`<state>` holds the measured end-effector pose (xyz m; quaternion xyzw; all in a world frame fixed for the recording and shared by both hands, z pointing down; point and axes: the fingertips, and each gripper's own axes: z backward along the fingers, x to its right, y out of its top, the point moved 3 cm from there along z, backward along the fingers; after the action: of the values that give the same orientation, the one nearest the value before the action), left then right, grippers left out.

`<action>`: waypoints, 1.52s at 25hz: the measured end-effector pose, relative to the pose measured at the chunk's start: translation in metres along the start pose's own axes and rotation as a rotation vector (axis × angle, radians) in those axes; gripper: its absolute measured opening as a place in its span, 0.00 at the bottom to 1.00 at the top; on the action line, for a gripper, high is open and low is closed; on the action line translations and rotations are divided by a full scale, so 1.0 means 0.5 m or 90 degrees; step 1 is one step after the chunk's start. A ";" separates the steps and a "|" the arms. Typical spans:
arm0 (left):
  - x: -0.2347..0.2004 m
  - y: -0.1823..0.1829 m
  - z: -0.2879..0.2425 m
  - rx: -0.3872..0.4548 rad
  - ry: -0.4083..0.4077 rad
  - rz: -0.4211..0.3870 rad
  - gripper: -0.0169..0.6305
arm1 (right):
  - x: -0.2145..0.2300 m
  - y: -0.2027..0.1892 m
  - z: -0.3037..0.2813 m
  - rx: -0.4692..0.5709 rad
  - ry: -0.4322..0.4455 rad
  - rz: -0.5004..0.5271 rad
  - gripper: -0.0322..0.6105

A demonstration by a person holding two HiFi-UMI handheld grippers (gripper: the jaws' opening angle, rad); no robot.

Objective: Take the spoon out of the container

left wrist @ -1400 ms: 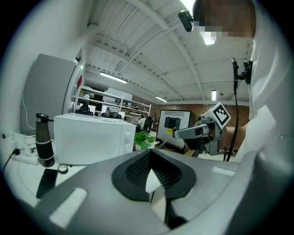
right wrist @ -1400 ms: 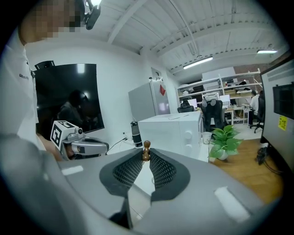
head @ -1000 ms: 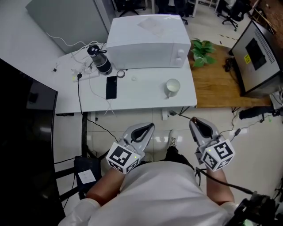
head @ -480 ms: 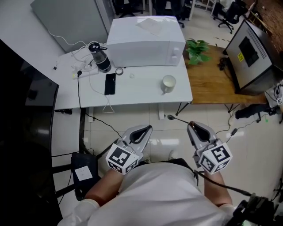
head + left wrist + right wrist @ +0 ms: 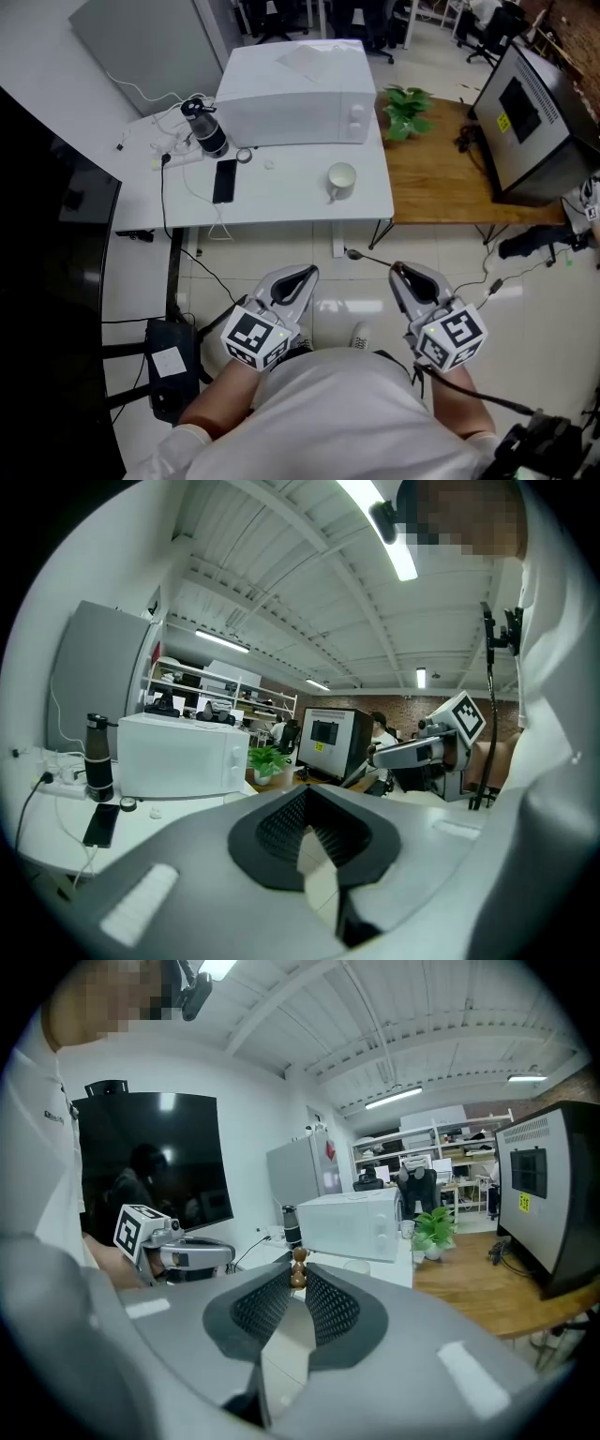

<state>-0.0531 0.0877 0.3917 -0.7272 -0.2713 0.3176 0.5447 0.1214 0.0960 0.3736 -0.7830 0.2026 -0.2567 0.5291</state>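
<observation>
Spoon point(image 5: 367, 260) clamped by its handle in the right tongs point(image 5: 399, 271), out over open floor point(image 5: 441, 246), well clear of the desk point(image 5: 281, 194) edge and cup point(image 5: 341, 178) — left tongs point(image 5: 307, 274) closed together, empty

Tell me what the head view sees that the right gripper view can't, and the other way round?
Only the head view shows the phone on the white table, the round end of the spoon, and the right gripper from outside. Only the right gripper view shows the ceiling lights and the spoon's brown beaded tip pinched between its own shut jaws. Both show the microwave, the plant, the bottle and the left gripper.
</observation>
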 end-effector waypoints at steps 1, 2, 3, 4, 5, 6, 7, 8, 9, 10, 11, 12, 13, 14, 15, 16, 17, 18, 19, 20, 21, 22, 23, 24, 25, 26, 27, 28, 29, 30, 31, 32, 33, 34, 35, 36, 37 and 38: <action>0.007 0.002 -0.006 -0.002 -0.003 -0.005 0.03 | 0.005 -0.001 0.006 0.002 0.000 -0.002 0.14; 0.013 0.003 -0.012 -0.003 -0.006 -0.008 0.03 | 0.009 -0.003 0.011 0.003 0.000 -0.004 0.14; 0.017 0.004 -0.016 -0.003 -0.007 -0.009 0.03 | 0.010 -0.006 0.015 0.003 0.002 -0.005 0.14; 0.020 0.005 -0.020 -0.004 -0.008 -0.009 0.03 | 0.011 -0.009 0.019 0.002 0.003 -0.007 0.14; 0.024 0.005 -0.023 -0.005 -0.009 -0.009 0.03 | 0.010 -0.012 0.022 0.001 0.005 -0.008 0.14; 0.027 0.004 -0.026 -0.006 -0.011 -0.010 0.03 | 0.009 -0.014 0.025 0.000 0.006 -0.008 0.14; 0.030 0.003 -0.027 -0.009 -0.012 -0.011 0.03 | 0.008 -0.017 0.028 0.000 0.007 -0.010 0.14; 0.033 0.002 -0.028 -0.010 -0.014 -0.012 0.03 | 0.007 -0.018 0.030 0.000 0.007 -0.011 0.14; 0.034 0.002 -0.028 -0.011 -0.014 -0.012 0.03 | 0.007 -0.020 0.031 0.001 0.006 -0.013 0.14; 0.034 0.002 -0.028 -0.010 -0.014 -0.011 0.03 | 0.007 -0.020 0.033 0.001 0.005 -0.015 0.14; 0.033 0.002 -0.027 -0.010 -0.014 -0.010 0.03 | 0.007 -0.020 0.033 0.002 0.004 -0.017 0.14; 0.032 0.002 -0.025 -0.010 -0.013 -0.010 0.03 | 0.005 -0.020 0.033 0.003 0.003 -0.017 0.14; 0.031 0.002 -0.024 -0.010 -0.013 -0.010 0.03 | 0.004 -0.020 0.032 0.003 0.004 -0.017 0.14; 0.030 0.001 -0.023 -0.011 -0.012 -0.010 0.03 | 0.003 -0.020 0.032 0.002 0.004 -0.015 0.14; 0.030 0.000 -0.022 -0.012 -0.012 -0.010 0.03 | 0.002 -0.021 0.032 0.001 0.004 -0.015 0.14; 0.031 0.000 -0.022 -0.013 -0.011 -0.009 0.03 | 0.002 -0.022 0.032 0.001 0.004 -0.015 0.14; 0.030 -0.001 -0.021 -0.013 -0.010 -0.009 0.03 | 0.001 -0.024 0.031 0.001 0.005 -0.016 0.14; 0.029 -0.001 -0.020 -0.013 -0.010 -0.008 0.03 | 0.000 -0.024 0.030 0.001 0.005 -0.017 0.14; 0.028 -0.002 -0.019 -0.013 -0.010 -0.008 0.03 | -0.002 -0.025 0.029 0.000 0.006 -0.018 0.14; 0.027 -0.002 -0.018 -0.012 -0.010 -0.007 0.03 | -0.004 -0.025 0.028 0.000 0.006 -0.019 0.14; 0.027 -0.002 -0.017 -0.012 -0.010 -0.006 0.03 | -0.006 -0.025 0.027 0.000 0.006 -0.020 0.14; 0.026 -0.003 -0.016 -0.012 -0.011 -0.006 0.03 | -0.007 -0.025 0.027 0.000 0.006 -0.020 0.14; 0.027 -0.003 -0.016 -0.011 -0.011 -0.005 0.03 | -0.007 -0.024 0.027 0.001 0.005 -0.020 0.14; 0.027 -0.004 -0.016 -0.012 -0.012 -0.006 0.03 | -0.006 -0.024 0.027 0.001 0.004 -0.020 0.14; 0.028 -0.004 -0.016 -0.011 -0.012 -0.006 0.03 | -0.006 -0.024 0.028 0.001 0.003 -0.020 0.14; 0.029 -0.004 -0.016 -0.011 -0.013 -0.006 0.03 | -0.005 -0.023 0.029 0.002 0.002 -0.020 0.14; 0.029 -0.003 -0.015 -0.011 -0.013 -0.005 0.03 | -0.006 -0.023 0.029 0.002 0.002 -0.020 0.14; 0.030 -0.002 -0.015 -0.010 -0.014 -0.005 0.03 | -0.006 -0.022 0.030 0.002 0.001 -0.020 0.14; 0.030 -0.002 -0.014 -0.009 -0.015 -0.006 0.03 | -0.007 -0.023 0.030 0.002 0.000 -0.020 0.14; 0.030 -0.002 -0.014 -0.008 -0.016 -0.006 0.03 | -0.008 -0.023 0.030 0.002 0.000 -0.019 0.14; 0.029 -0.002 -0.014 -0.007 -0.016 -0.006 0.03 | -0.008 -0.024 0.029 0.002 0.000 -0.019 0.14; 0.029 -0.002 -0.014 -0.007 -0.016 -0.006 0.03 | -0.008 -0.024 0.029 0.001 0.000 -0.019 0.14; 0.029 -0.003 -0.014 -0.007 -0.016 -0.006 0.03 | -0.008 -0.025 0.029 0.001 0.000 -0.019 0.14; 0.029 -0.003 -0.014 -0.007 -0.016 -0.006 0.03 | -0.008 -0.024 0.029 0.002 0.000 -0.018 0.14; 0.030 -0.003 -0.014 -0.007 -0.016 -0.006 0.03 | -0.009 -0.024 0.029 0.002 0.001 -0.019 0.14; 0.030 -0.002 -0.013 -0.008 -0.017 -0.006 0.03 | -0.010 -0.023 0.030 0.002 0.001 -0.019 0.14; 0.031 -0.002 -0.012 -0.008 -0.017 -0.005 0.03 | -0.010 -0.023 0.031 0.002 0.000 -0.019 0.14; 0.032 -0.001 -0.012 -0.008 -0.017 -0.005 0.03 | -0.010 -0.022 0.032 0.002 0.000 -0.018 0.14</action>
<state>-0.0383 0.0961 0.3909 -0.7256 -0.2833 0.3233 0.5374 0.1277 0.1145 0.3782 -0.7849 0.1908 -0.2648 0.5267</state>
